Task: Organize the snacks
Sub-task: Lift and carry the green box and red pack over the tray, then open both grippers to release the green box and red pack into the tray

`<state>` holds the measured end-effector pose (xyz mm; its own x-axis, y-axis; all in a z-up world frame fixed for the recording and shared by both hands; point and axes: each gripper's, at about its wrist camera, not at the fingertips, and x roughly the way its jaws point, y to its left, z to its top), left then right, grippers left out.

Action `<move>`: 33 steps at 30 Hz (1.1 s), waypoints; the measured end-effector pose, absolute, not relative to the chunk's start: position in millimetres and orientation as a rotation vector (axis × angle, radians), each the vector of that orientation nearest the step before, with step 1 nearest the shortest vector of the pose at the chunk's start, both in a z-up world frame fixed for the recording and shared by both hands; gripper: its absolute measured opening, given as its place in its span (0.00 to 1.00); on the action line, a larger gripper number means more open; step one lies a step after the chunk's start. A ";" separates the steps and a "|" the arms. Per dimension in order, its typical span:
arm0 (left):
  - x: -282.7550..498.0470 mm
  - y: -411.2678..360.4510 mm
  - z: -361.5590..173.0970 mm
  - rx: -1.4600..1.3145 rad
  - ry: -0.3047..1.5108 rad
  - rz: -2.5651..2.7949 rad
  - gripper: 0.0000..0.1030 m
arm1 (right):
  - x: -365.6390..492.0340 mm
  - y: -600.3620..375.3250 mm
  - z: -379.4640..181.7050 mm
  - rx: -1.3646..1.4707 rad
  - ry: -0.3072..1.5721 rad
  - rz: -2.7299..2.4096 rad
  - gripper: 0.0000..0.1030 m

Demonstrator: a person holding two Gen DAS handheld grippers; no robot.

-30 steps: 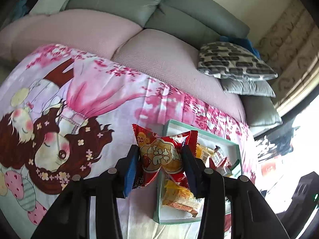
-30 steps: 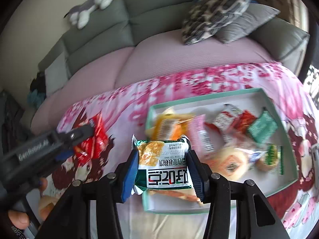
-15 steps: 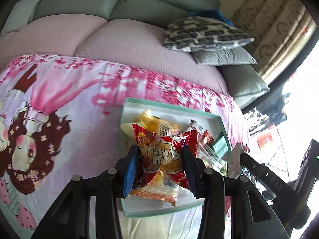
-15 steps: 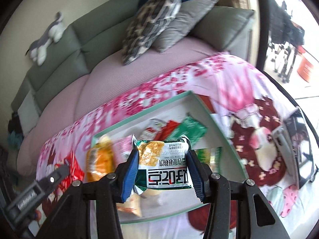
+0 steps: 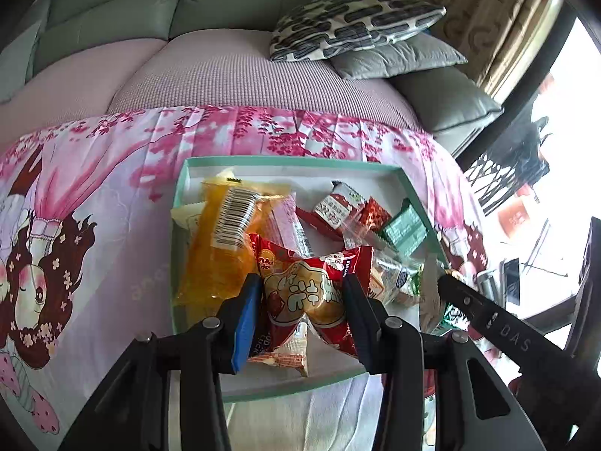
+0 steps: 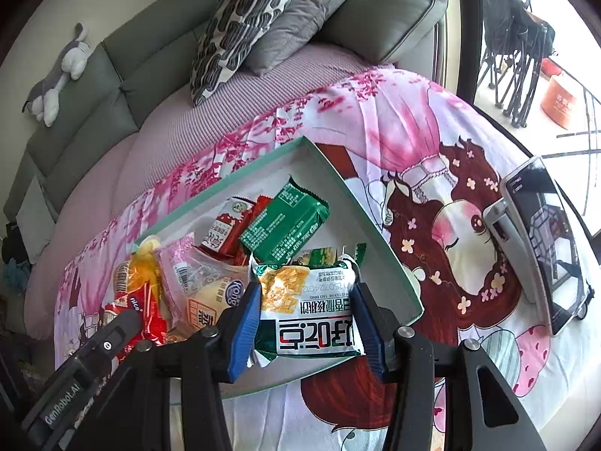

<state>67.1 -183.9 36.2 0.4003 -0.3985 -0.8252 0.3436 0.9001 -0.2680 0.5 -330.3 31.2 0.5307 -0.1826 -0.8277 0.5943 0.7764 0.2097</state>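
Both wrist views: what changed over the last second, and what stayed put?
Both grippers swung across toward the green tray. The left gripper carried its red snack pack from above the blanket's edge to over the tray's contents; the right gripper brought its green-and-white packet toward the tray's emptier right end. Nothing was released: both grips are unchanged. The snacks in the tray stayed put.
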 end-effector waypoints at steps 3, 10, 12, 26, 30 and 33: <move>64.2 -190.8 30.9 -0.039 1.074 -0.469 0.44 | 2.0 -330.7 27.7 0.504 0.912 -0.483 0.51; 59.8 -201.1 25.8 0.021 1.054 -0.425 0.44 | 5.9 -333.2 18.3 0.497 0.947 -0.471 0.51; 58.4 -202.9 25.8 0.033 1.040 -0.407 0.45 | 7.2 -334.3 16.8 0.497 0.952 -0.468 0.51; 54.6 -206.6 24.8 0.081 1.042 -0.356 0.53 | 9.0 -338.6 12.3 0.508 0.974 -0.460 0.52; 54.0 -205.0 24.4 0.070 1.064 -0.349 0.58 | 9.2 -339.6 11.1 0.511 0.981 -0.461 0.52; 54.0 -203.1 24.1 0.057 1.079 -0.348 0.63 | 9.4 -341.4 9.4 0.521 0.985 -0.461 0.54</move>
<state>54.0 -203.1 24.1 0.4233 -0.2502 -0.8708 0.3054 0.9443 -0.1228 9.4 -341.4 9.4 0.4769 -0.1305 -0.8692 0.5840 0.7861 0.2024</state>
